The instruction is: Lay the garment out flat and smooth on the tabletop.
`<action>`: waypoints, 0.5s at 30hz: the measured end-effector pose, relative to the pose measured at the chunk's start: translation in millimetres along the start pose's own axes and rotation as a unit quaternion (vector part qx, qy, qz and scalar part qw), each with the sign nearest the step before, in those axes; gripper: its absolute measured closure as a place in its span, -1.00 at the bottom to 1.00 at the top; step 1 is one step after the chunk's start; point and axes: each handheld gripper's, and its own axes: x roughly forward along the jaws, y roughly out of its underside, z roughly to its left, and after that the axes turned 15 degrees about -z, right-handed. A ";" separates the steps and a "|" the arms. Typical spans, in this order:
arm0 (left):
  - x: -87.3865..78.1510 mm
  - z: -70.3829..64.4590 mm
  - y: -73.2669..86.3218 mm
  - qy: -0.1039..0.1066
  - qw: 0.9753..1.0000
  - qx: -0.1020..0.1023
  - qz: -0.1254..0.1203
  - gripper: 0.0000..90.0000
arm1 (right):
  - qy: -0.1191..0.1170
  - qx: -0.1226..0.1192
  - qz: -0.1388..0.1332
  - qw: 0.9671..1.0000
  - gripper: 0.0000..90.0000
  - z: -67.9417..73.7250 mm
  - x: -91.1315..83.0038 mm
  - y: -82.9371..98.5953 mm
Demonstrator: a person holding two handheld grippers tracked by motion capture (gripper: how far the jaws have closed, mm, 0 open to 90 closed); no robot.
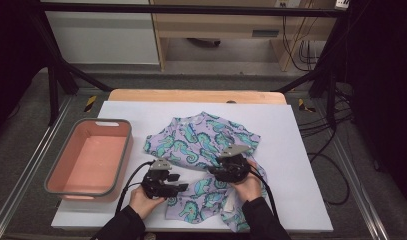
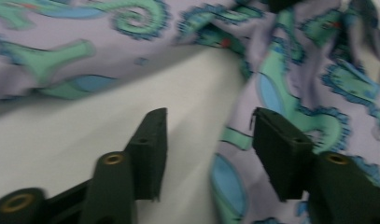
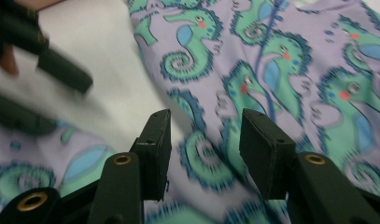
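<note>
Your 2 hands reach in low over the desk (image 1: 301,165); left gripper (image 2: 208,140) and right gripper (image 3: 205,135) hover over the seahorse-print garment (image 1: 201,140), fingers spread, gripping nothing.

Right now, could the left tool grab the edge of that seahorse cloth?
Probably yes: the left tool is open, the seahorse cloth edge lies just ahead between its jaws, with nothing in between.

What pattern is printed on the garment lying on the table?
Teal seahorses with blue fins on lilac cloth; the garment shows it best in the right gripper view.
</note>
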 end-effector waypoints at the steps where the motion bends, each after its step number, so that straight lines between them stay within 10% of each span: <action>1: 2.6 -1.8 1.2 0.008 1.000 0.005 0.007 0.14 | -0.002 -0.003 0.001 1.000 0.19 1.5 7.1 -2.7; 9: 10.3 -10.9 7.9 0.018 0.999 0.029 0.032 0.86 | 0.006 -0.043 0.050 0.998 0.47 18.1 58.6 -6.1; 15: -3.6 -15.8 3.7 0.016 0.998 0.042 0.033 0.95 | 0.037 -0.043 0.066 0.996 0.99 9.7 63.0 -8.8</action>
